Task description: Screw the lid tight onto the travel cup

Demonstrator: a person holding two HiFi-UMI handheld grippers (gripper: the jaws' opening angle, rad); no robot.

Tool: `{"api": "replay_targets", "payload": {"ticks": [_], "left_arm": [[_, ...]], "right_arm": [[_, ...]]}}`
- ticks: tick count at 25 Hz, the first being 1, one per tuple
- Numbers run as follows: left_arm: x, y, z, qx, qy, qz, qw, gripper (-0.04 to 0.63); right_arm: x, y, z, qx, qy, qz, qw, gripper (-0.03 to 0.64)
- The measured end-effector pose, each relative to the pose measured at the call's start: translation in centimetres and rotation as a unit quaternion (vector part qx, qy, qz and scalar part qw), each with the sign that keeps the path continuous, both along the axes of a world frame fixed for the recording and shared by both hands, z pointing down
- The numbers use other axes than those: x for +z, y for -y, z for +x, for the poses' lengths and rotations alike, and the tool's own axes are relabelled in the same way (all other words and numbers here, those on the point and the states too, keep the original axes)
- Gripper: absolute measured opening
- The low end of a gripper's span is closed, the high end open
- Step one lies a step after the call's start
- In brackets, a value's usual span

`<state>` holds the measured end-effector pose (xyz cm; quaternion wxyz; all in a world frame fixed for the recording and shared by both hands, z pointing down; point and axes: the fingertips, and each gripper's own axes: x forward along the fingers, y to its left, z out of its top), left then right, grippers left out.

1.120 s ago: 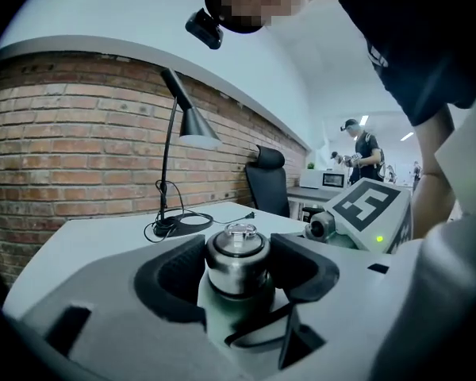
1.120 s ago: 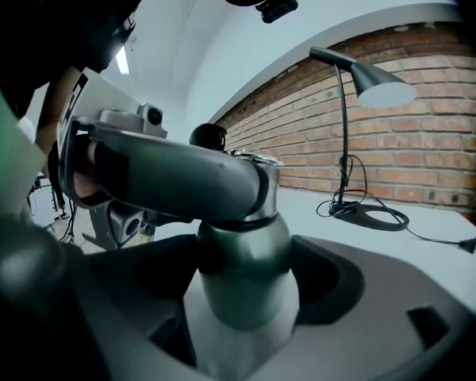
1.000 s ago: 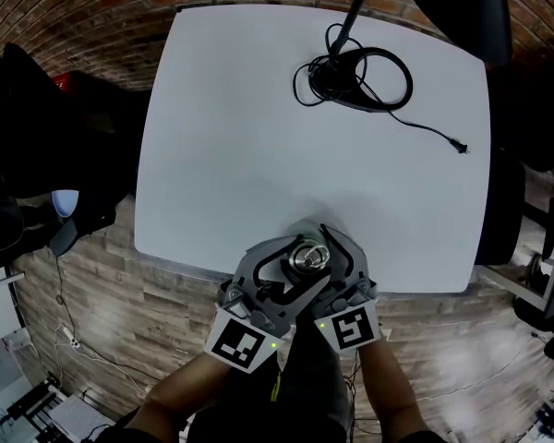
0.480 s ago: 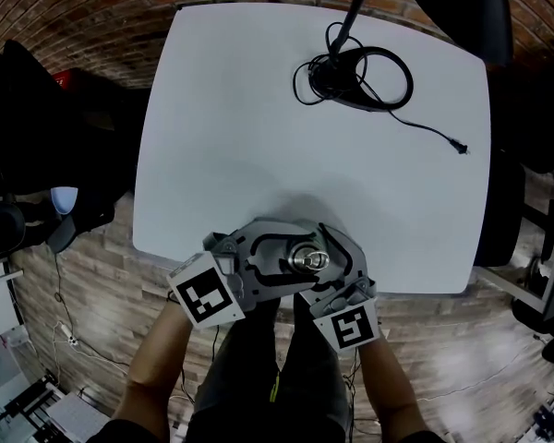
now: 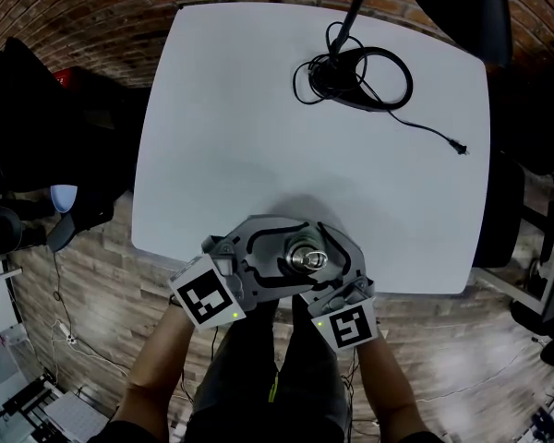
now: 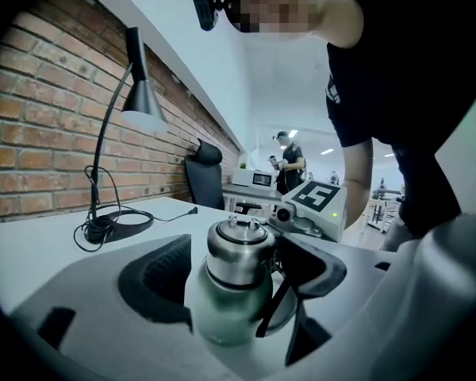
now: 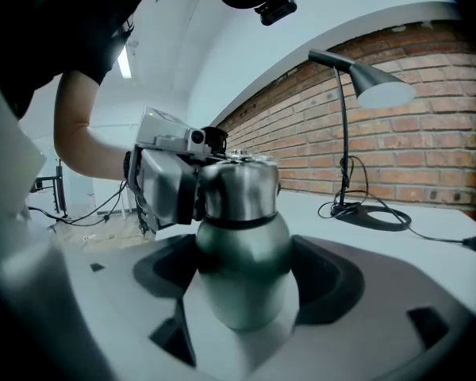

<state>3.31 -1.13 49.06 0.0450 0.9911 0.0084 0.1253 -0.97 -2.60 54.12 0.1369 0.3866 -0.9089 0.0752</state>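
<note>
The travel cup (image 5: 307,258) stands at the near edge of the white table (image 5: 258,137), its pale green body (image 6: 222,308) topped by a steel lid (image 6: 238,252). My left gripper (image 6: 238,272) reaches in from the left at lid height. Its jaws are opening, and a gap shows between the left pad (image 6: 160,275) and the lid. From the near side my right gripper (image 7: 244,276) is shut on the cup's body (image 7: 242,284), both dark pads against it. In the head view the left gripper (image 5: 291,247) and right gripper (image 5: 319,247) cross around the cup.
A black desk lamp (image 5: 351,77) with a coiled cable stands at the table's far side, its plug (image 5: 460,148) lying to the right. A dark office chair (image 5: 462,7) is behind the table. The cup sits close to the table's near edge (image 5: 212,270).
The left gripper swung from the near side round to the cup's left, and its jaws have since spread off the lid. The right gripper and the cup stayed put.
</note>
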Motion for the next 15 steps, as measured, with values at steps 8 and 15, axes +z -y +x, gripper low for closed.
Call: {"api": "replay_targets", "payload": {"ticks": [8,15], "left_arm": [[-1.0,0.3,-1.3,-0.178,0.002,0.000,0.9840,0.336],[-1.4,0.7,-1.3,-0.294,0.001,0.027,0.9556,0.323]], "right_arm": [[0.3,0.0,0.1,0.003,0.001,-0.001,1.000,0.348],[0.2,0.0,0.1,0.003,0.001,0.001,1.000,0.348]]}}
